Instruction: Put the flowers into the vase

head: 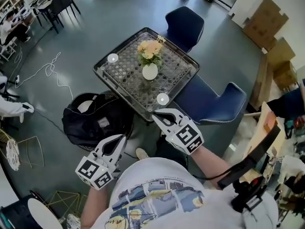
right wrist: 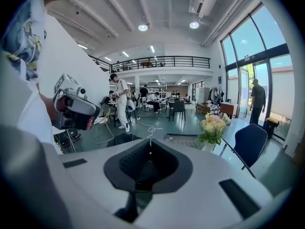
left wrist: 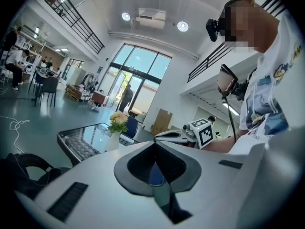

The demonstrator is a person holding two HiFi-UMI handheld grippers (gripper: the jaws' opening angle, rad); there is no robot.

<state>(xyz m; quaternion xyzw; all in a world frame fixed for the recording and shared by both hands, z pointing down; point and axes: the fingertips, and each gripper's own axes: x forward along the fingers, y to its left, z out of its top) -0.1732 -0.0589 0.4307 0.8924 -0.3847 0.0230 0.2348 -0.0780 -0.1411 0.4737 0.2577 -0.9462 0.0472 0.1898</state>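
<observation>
A bunch of pale peach flowers (head: pixel 149 49) stands in a small white vase (head: pixel 149 71) at the middle of the glass-topped table (head: pixel 177 69). Both grippers hang off the table's near side, close to the person's body. My right gripper (head: pixel 155 116) is just short of the near edge, jaws shut and empty. My left gripper (head: pixel 123 137) is lower left, above a black bag, and also shut with nothing in it. The left gripper view shows the flowers (left wrist: pixel 118 119) and vase (left wrist: pixel 113 141) well beyond the closed tips (left wrist: pixel 154 143). The right gripper view shows the flowers (right wrist: pixel 213 125) off to the right.
Two small white discs (head: pixel 112 58) (head: pixel 163 98) lie on the tabletop. A black bag (head: pixel 95 118) sits on the floor left of the table. Blue chairs (head: pixel 185 25) (head: pixel 214 101) stand at the far and right sides. A white cable (head: pixel 47 70) trails over the floor.
</observation>
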